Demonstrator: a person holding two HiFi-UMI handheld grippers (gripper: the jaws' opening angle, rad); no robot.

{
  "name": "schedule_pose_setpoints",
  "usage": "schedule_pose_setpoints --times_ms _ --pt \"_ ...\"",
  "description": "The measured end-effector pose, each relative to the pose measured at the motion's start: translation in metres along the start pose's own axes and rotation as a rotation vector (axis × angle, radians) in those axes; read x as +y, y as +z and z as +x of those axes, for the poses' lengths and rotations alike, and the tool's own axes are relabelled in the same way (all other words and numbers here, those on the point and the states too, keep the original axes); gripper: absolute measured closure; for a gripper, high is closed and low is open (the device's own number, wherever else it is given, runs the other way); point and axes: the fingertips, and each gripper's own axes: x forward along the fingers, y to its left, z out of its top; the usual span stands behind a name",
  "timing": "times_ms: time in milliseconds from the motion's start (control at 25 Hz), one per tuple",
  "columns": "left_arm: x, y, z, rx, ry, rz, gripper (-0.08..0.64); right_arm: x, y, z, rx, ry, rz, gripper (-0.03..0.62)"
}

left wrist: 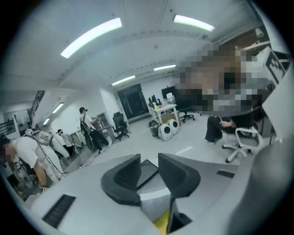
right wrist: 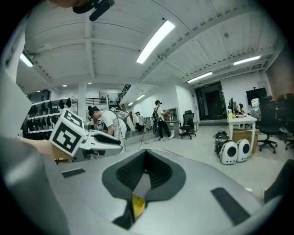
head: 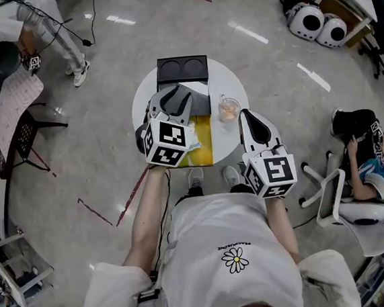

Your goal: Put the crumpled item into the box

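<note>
Right claw (right wrist: 146,151), tips together — 2 white pods (right wrist: 228,153) on the floor (right wrist: 197,149).

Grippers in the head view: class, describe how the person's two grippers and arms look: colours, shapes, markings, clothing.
Both the left gripper and the right gripper have pale grey moulded shells and dark ribbed fingers. Each carries a white cube with black square markers. The person wears a white short-sleeved T-shirt with a daisy print.

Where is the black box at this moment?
In the head view, the black box sits at the far edge of the round white table, opposite the person, with the glass cup just nearer and to its right.
</note>
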Motion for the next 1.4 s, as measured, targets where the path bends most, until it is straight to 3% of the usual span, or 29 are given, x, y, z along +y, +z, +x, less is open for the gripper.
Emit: schedule_pose_setpoints --times_ms 160,440,560,720,1400 --pt "0.019 0.046 -0.04 -0.177 0.104 -0.073 0.526 0.003 0.012 0.003 -0.03 0.02 -0.027 0.589" --pt "0.034 0.077 -0.108 -0.431 0.224 -0.295 0.558 0.015 0.034 0.005 -0.099 0.051 -0.09 0.589" --pt "0.036 0.074 -0.126 -0.495 0.284 -0.342 0.56 0.019 0.044 0.003 -0.139 0.053 -0.12 0.589" --pt "0.032 0.06 -0.132 -0.499 0.335 -0.364 0.56 0.024 0.053 0.001 -0.172 0.064 -0.157 0.589" --pt "0.023 0.052 -0.135 -0.476 0.348 -0.389 0.56 0.03 0.055 -0.007 -0.189 0.089 -0.171 0.589"
